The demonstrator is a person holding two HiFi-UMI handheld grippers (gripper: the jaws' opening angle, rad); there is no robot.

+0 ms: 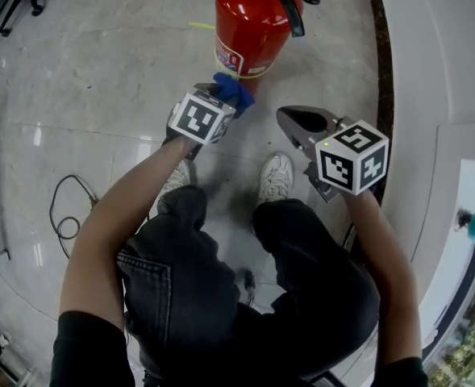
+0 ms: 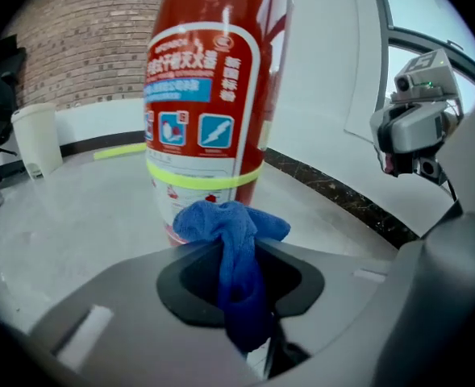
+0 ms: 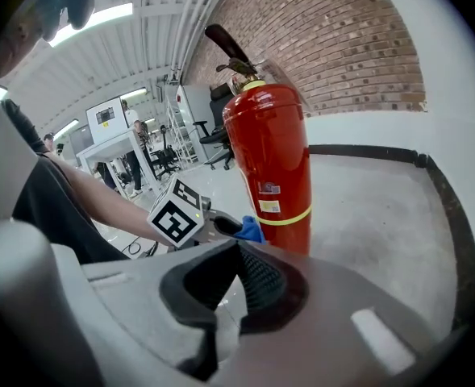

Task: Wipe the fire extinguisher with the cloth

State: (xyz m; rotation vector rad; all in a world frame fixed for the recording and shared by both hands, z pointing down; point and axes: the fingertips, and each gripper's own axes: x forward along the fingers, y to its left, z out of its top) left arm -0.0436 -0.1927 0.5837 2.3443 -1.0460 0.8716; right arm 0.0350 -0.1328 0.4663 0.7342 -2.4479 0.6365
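Blue cloth pinched in left tool, beside fire extinguisher, right tool clenched empty.

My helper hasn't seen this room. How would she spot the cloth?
Find the tall red metal fire extinguisher on the grey floor. Near its base, the left gripper pinches a crumpled blue cloth, the one soft thing against hard red and grey.

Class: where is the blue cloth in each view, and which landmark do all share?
Head view: cloth upper centre, at the extinguisher's foot.
Left gripper view: cloth lower centre, before the extinguisher.
Right gripper view: cloth mid-picture, left of the extinguisher's base.
Shared landmark: the red extinguisher.
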